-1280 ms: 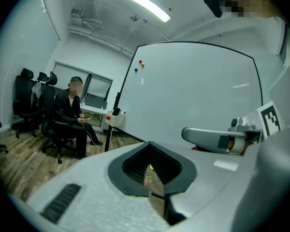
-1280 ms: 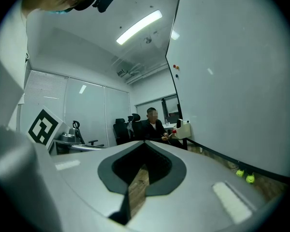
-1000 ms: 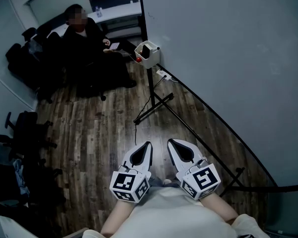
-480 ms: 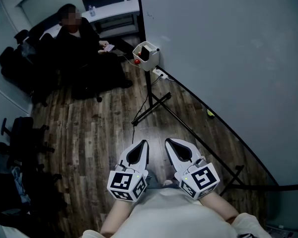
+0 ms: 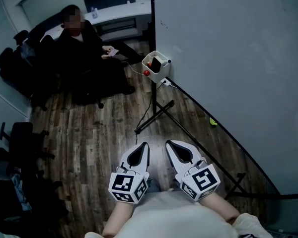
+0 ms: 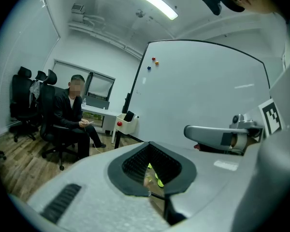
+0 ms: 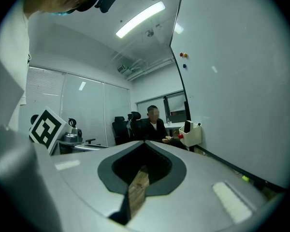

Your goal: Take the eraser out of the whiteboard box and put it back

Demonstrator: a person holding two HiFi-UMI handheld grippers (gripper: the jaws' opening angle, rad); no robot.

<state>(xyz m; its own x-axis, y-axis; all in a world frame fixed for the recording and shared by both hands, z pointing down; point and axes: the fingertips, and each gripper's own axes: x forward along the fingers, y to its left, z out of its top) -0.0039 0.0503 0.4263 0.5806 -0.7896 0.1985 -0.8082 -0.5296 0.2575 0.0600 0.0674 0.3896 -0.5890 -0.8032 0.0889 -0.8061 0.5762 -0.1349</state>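
Left gripper [image 5: 145, 148], right gripper [image 5: 172, 145] sitting shut, empty. Box [image 5: 161, 72] far ahead, eraser [image 5: 156, 63] standing inside. Risk: arriving shut, jaws bumping box, tipping stand [image 5: 153, 98]; legs ahead tripping person.

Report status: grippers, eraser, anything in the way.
Left gripper shut, empty. Right gripper shut, empty. Eraser standing in whiteboard box, ahead, untouched. Stand legs spread on floor below box.

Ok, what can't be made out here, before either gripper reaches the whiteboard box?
All in the head view:
The dark block standing in the whiteboard box is too small to confirm as the eraser, and the box walls hide its lower part.
The red ball on the box is too small to identify.
The yellow-green speck by the whiteboard's lower edge is too small.
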